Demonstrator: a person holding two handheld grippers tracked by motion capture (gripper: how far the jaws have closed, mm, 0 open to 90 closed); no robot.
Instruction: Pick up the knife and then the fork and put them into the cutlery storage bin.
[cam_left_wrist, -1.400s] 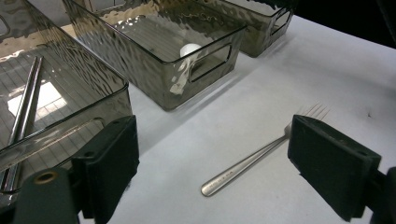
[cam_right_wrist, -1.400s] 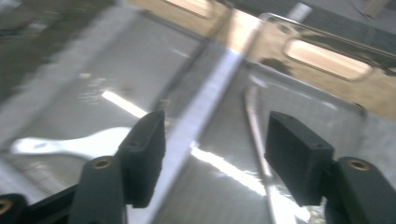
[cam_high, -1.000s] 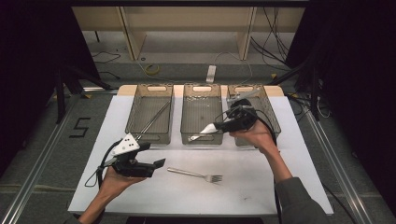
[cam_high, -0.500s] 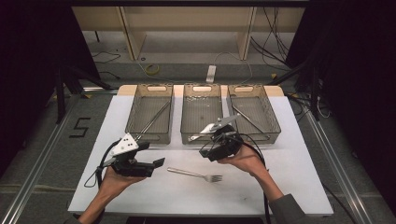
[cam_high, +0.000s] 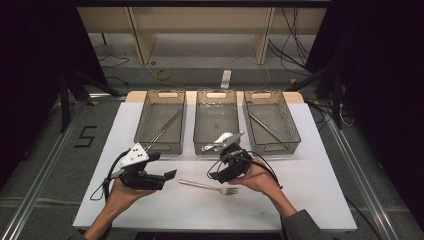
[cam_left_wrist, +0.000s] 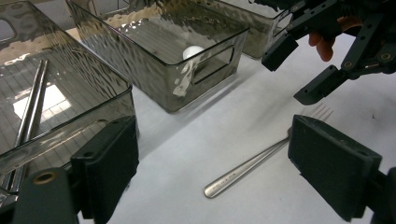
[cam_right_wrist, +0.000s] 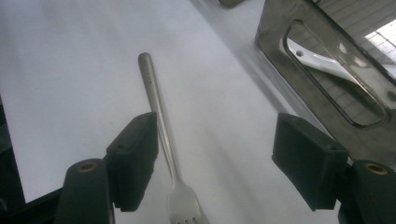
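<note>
A metal fork (cam_high: 205, 186) lies flat on the white table (cam_high: 310, 200), in front of the middle bin. My right gripper (cam_high: 216, 176) hovers just above the fork's tine end and points down and to the left. In the right gripper view its jaws (cam_right_wrist: 222, 158) stand open and have just been closing a little. The fork (cam_right_wrist: 161, 116) lies on the table below and between them, its handle close to the left pad, untouched. My left gripper (cam_high: 170, 175) rests low at the fork's handle end, open with nothing held (cam_left_wrist: 219, 158). From there I see the fork (cam_left_wrist: 247, 165) and the right gripper (cam_left_wrist: 303, 70).
Three grey see-through bins stand side by side at the back. The left bin (cam_high: 160, 146) holds thin metal sticks, and the right bin (cam_high: 272, 145) holds a metal utensil. A white spoon (cam_high: 222, 140) leans over the front wall of the middle bin (cam_high: 216, 150).
My right gripper has come from over the right bin down and to the left, and now sits above the fork. The left gripper and the fork have not moved.
</note>
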